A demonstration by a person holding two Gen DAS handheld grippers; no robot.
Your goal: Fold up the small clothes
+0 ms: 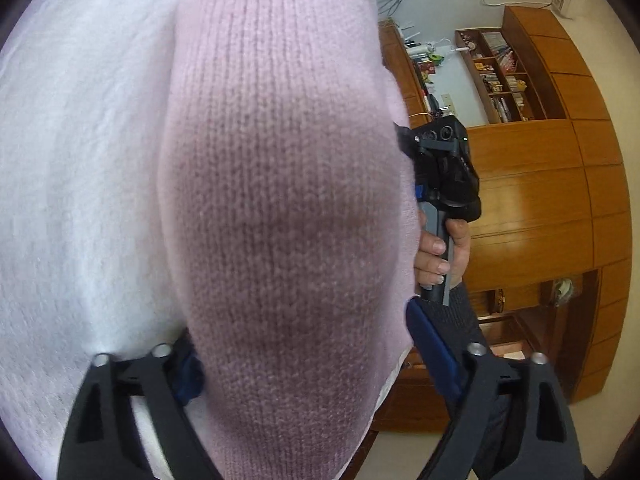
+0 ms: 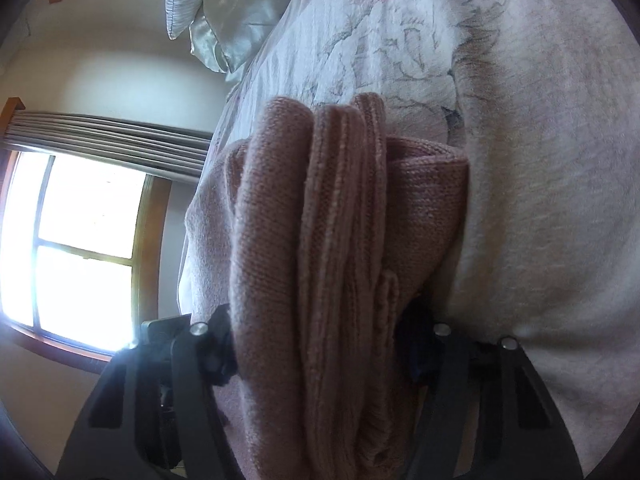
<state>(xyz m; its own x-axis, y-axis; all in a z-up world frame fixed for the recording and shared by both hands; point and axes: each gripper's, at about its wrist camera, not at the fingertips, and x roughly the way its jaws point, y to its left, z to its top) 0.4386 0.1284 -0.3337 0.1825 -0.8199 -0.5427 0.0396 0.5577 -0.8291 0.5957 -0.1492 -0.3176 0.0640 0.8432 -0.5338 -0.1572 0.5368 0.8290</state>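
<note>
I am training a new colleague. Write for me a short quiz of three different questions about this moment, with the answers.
1. True or false: the pink knitted garment fills the space between the left gripper's fingers.
2. Multiple choice: what lies behind the bunched garment in the right wrist view? A) a wooden floor B) a white bedcover with a flower print C) a glass table
3. Short answer: what does the hand in the left wrist view hold?

Key: 1 true; 2 B; 3 the handle of the right gripper.
</note>
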